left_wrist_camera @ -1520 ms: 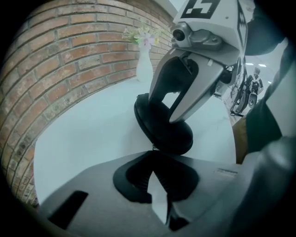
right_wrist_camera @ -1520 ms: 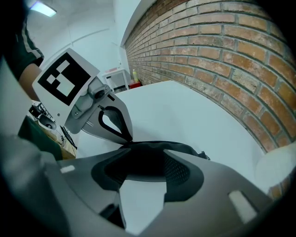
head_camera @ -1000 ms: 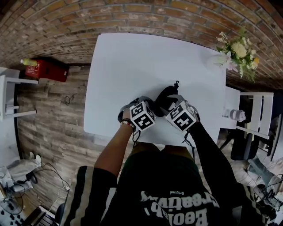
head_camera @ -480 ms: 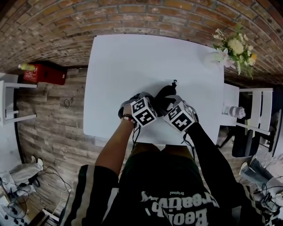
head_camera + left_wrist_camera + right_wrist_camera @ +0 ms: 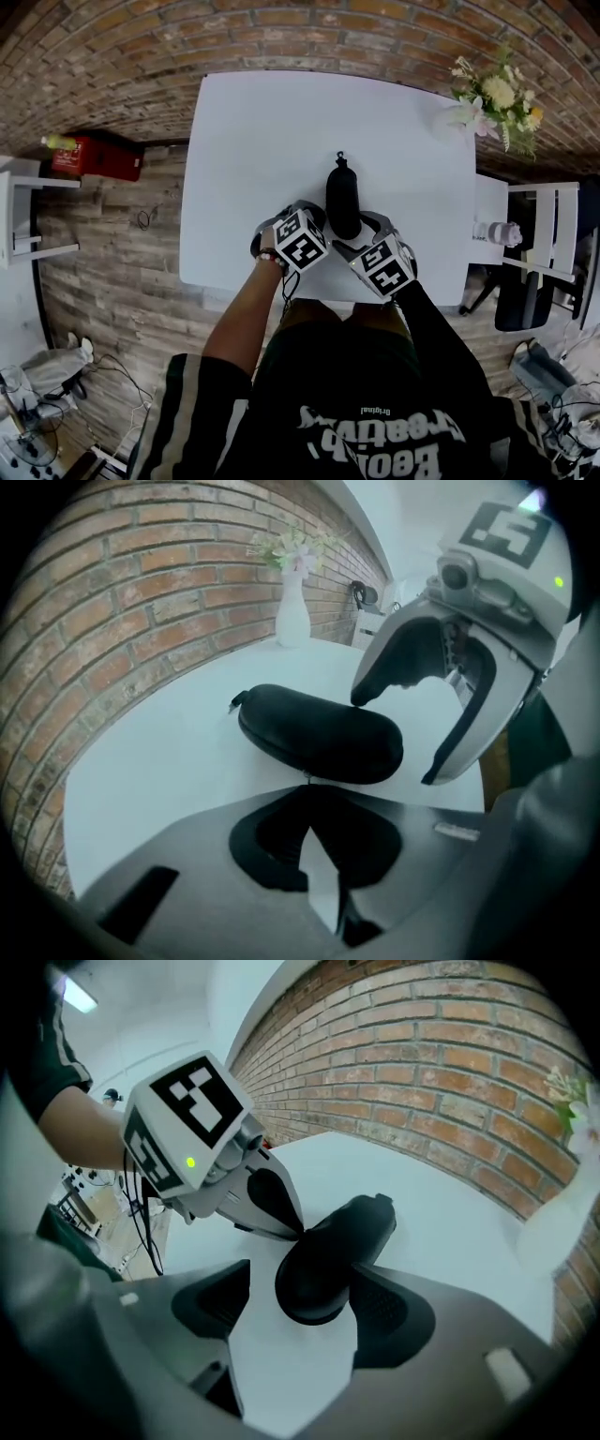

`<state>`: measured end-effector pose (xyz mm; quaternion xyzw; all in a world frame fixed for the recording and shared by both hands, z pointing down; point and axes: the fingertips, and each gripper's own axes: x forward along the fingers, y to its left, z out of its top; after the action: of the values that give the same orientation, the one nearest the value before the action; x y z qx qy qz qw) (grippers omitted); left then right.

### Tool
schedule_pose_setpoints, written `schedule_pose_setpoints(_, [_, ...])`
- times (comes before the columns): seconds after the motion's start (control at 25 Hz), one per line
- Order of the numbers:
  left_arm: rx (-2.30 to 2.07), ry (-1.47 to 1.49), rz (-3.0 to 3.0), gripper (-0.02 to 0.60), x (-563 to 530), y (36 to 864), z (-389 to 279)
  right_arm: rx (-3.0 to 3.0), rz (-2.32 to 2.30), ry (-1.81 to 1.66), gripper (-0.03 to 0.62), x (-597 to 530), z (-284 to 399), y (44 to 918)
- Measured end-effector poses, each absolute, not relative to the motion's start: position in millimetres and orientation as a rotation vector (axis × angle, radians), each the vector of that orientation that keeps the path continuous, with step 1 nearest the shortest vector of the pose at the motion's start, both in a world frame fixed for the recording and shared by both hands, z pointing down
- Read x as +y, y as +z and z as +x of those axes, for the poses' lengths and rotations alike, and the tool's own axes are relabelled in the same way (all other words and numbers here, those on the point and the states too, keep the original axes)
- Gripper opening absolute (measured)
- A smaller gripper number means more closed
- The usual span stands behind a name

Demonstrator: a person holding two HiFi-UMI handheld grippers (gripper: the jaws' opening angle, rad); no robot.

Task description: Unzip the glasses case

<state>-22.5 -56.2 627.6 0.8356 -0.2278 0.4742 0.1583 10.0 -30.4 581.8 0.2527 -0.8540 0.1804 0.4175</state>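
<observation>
A black zipped glasses case (image 5: 343, 199) lies flat on the white table (image 5: 253, 141), its long axis pointing away from me and a small loop (image 5: 339, 158) at its far end. My right gripper (image 5: 300, 1312) is open; its jaws have just been opening. The case's near end (image 5: 314, 1279) sits between them with a gap on the left side. My left gripper (image 5: 307, 789) is shut, its tips against the case's side (image 5: 319, 738). A thin sliver shows at those tips; whether it is pinched I cannot tell. In the left gripper view the right gripper (image 5: 408, 728) straddles the case.
A white vase of flowers (image 5: 487, 101) stands at the table's far right corner. The table's near edge runs just behind both grippers. A white chair (image 5: 544, 239) and a bottle (image 5: 502, 232) are to the right, and a red box (image 5: 94, 152) lies on the floor at left.
The case has swung from a tilt to straight and now lies farther out on the table. The right jaws have spread apart off it. The left gripper stayed put.
</observation>
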Motion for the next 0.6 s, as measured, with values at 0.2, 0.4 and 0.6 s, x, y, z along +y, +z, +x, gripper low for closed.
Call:
schedule_pose_setpoints(0.2, [-0.633,1.337,2.419,0.008,-40,616,-14,-2.033,0.730,0.379,0.288,-33,32,592])
schedule_pose_setpoints(0.4, [-0.598,1.340,2.430,0.008,-18,613,-9,-2.008,0.739,0.358,0.261,-35,53,590])
schedule_pose_setpoints(0.6, [-0.608,1.343,2.405,0.008,-2,619,-7,-2.141,0.682,0.323,0.200,-38,42,569])
